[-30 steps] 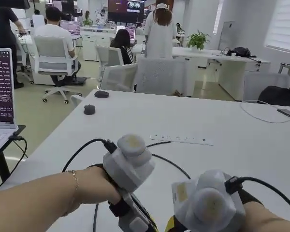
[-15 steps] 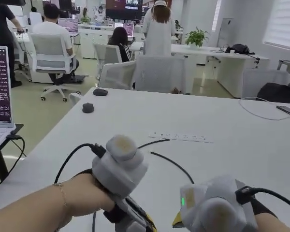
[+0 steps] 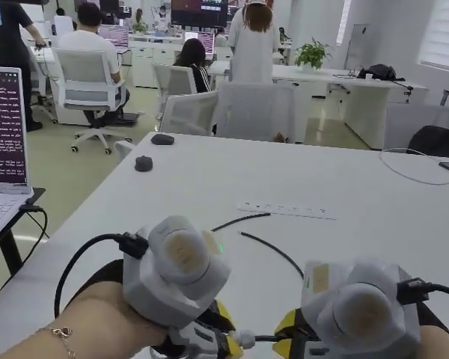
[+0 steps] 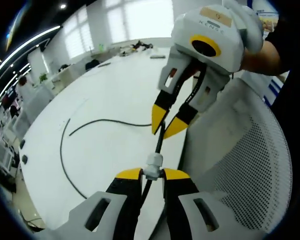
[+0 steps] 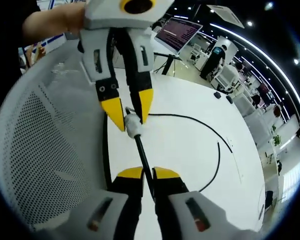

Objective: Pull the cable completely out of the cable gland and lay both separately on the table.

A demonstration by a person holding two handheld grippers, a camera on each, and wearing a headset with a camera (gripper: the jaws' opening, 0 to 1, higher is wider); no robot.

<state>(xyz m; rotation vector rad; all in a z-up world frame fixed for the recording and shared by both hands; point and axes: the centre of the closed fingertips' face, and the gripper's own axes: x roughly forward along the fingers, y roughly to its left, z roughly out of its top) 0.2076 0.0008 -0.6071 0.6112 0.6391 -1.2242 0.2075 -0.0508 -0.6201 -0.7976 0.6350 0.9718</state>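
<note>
Left gripper (image 4: 152, 175): fingers pinch the white gland (image 4: 153, 166) across its body, lower centre of the left gripper view. Right gripper (image 5: 147, 173): fingers pressed together on the black cable (image 5: 141, 147), bottom centre of its own view.

Key geometry: the two grippers face each other tip to tip, with a short, straight span of cable between them. The cable's long axis runs in line with the gland's bore, straight from the left fingers to the right fingers. In the head view that line is roughly horizontal along the bottom edge, gland left, cable right, at the near side of the table (image 3: 322, 172).

A dark strand continues below the gland between the left fingers, so I judge the cable isn't out yet. The rest of the cable trails from the right fingers across the table toward the left of the left gripper view.

The pull should go along that axis: right gripper draws away, left holds the gland fixed. An off-axis pull risks binding in the gland or slipping in the pinch. The right gripper is the one on the cable, so it does the travel.
</note>
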